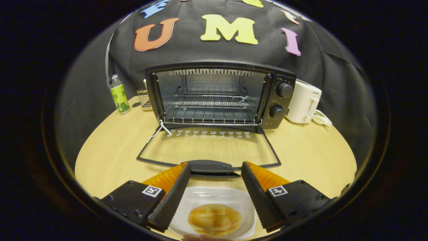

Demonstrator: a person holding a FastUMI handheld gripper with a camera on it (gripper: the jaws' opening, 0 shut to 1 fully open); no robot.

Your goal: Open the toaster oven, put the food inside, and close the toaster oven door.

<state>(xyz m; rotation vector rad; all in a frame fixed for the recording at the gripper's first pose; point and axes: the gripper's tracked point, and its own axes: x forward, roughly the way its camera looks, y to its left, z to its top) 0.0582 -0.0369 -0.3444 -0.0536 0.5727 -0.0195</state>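
Between the gripper's (215, 170) spread, empty fingers, a white plate (214, 197) carrying a golden pastry (214, 219) is sitting on the wooden table (110, 150), just before the toaster oven's (220, 95) lowered door (209, 147).

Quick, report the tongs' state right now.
Tongs: open, fingers spread to either side of the white plate with the food; whether they press on the plate cannot be told. The toaster oven door lies open just ahead.

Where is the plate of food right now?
In the gripper view, the white plate with the bun sits on the table between the open hand-held gripper fingers, just short of the lowered oven door.
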